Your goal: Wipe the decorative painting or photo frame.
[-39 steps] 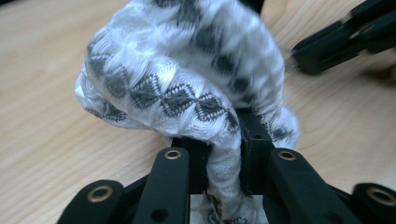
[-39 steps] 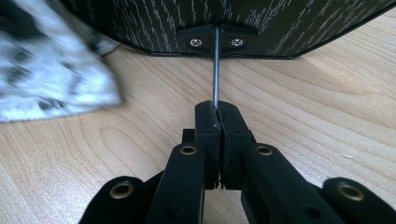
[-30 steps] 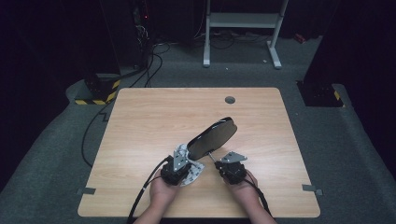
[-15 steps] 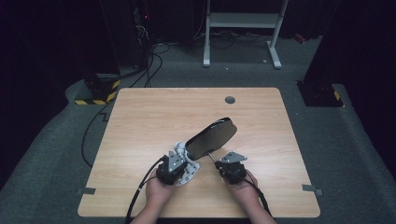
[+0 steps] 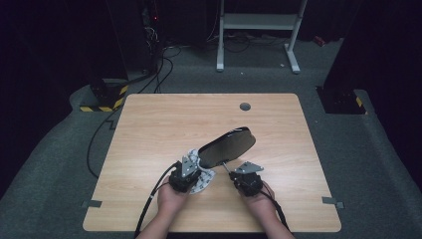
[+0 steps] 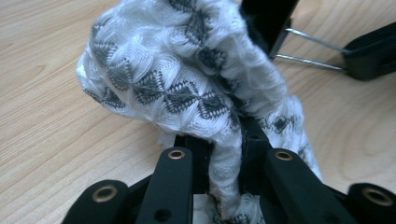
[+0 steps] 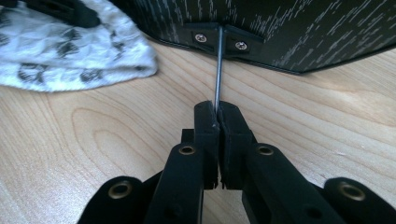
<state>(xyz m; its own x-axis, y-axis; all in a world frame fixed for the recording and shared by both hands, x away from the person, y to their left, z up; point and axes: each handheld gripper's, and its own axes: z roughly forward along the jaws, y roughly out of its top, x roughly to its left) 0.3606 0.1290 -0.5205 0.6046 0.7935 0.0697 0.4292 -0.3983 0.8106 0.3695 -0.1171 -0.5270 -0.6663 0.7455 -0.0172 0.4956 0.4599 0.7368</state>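
Cloth: white rag (image 6: 187, 84) with a grey diamond pattern, bunched up and pinched in my left gripper (image 6: 224, 154); in the high view its loose end (image 5: 203, 180) lies on the table just under the dark panel's lower edge.
Left gripper: jaws pressed together on a fold of the cloth, which bulges out above and below them; from above I see it (image 5: 191, 169) at the near middle of the table.
Panel: dark oval panel (image 5: 226, 147), tilted, its far end raised over the table; the back (image 7: 299, 28) is black with fine pale flecks.
Wire: thin metal rod (image 7: 217, 70) running from a screwed bracket on the panel's back straight down into my right gripper.
Right gripper: jaws (image 7: 218, 121) clamped tight on the wire; from above (image 5: 234, 177) it sits just right of the left one.
Table: light wood top (image 5: 149, 124), with a small round grommet (image 5: 245, 106) near the far edge.
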